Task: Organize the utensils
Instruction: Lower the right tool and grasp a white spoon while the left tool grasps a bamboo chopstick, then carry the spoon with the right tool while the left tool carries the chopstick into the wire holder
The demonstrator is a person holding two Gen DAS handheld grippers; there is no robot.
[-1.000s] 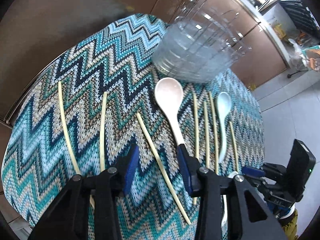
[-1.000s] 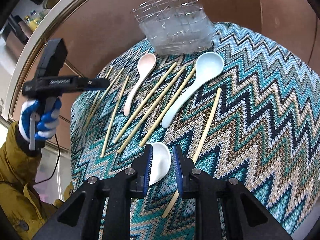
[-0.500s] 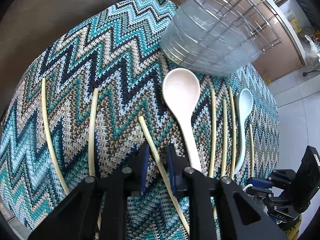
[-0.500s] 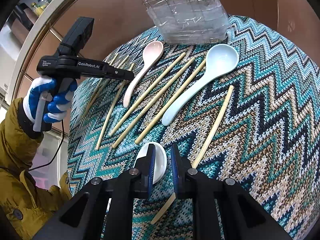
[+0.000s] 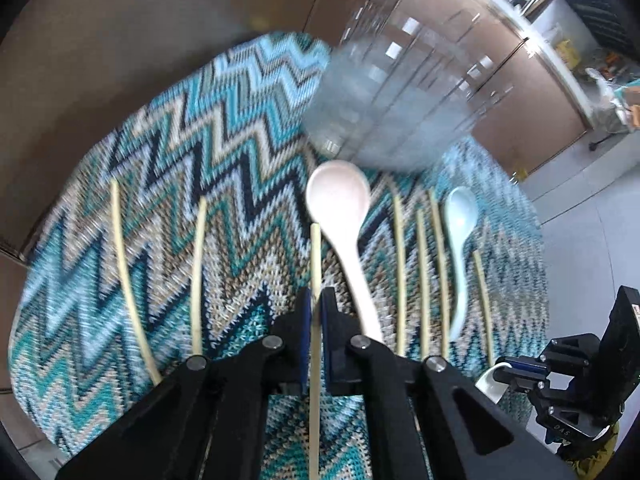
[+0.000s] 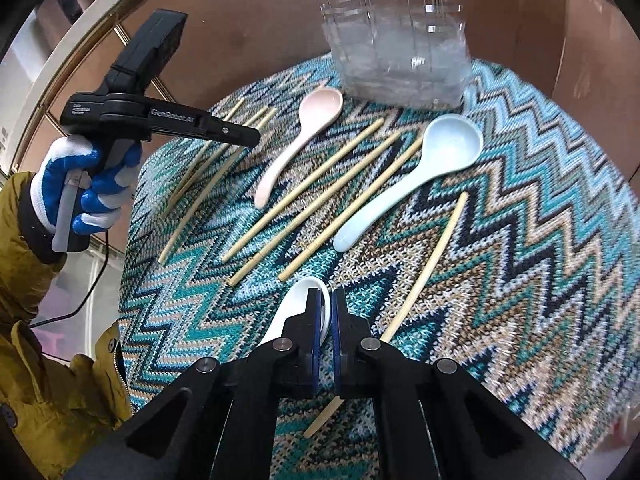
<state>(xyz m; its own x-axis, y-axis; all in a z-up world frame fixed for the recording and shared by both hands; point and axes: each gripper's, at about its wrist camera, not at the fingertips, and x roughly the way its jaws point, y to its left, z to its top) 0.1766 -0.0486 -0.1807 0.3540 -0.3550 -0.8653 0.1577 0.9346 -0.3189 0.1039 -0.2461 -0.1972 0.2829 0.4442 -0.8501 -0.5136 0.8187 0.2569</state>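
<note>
Hardly anything is sorted yet, as far as I can see. The clear holder (image 6: 394, 46) at the far edge of the zigzag cloth (image 6: 520, 240) on the bench looks empty, though its walls are blurred and I cannot be sure of the bottom. Everything else lies loose on the cloth: a pink spoon (image 6: 298, 142) just in front of the holder, a pale blue spoon (image 6: 420, 170) to its right, three chopsticks (image 6: 320, 196) side by side between the two spoons, another chopstick (image 6: 436, 248) alone on the right, and two more (image 5: 128, 268) well apart on the left. The first pick-ups seem to be under way on both sides. The left gripper (image 5: 315, 320) has its fingers drawn in narrow on a single chopstick (image 5: 315, 264), which runs straight out between them beside the pink spoon's handle; whether it has left the cloth I cannot tell. The right gripper (image 6: 326, 320) has its fingers pinched close on the rim of a white spoon (image 6: 296, 308) near the front edge, the bowl showing to the left of the fingers. So two pieces are gripped and none delivered; I judge that both spoons on the cloth, the remaining chopsticks and these two held pieces are all left to go into the holder.
</note>
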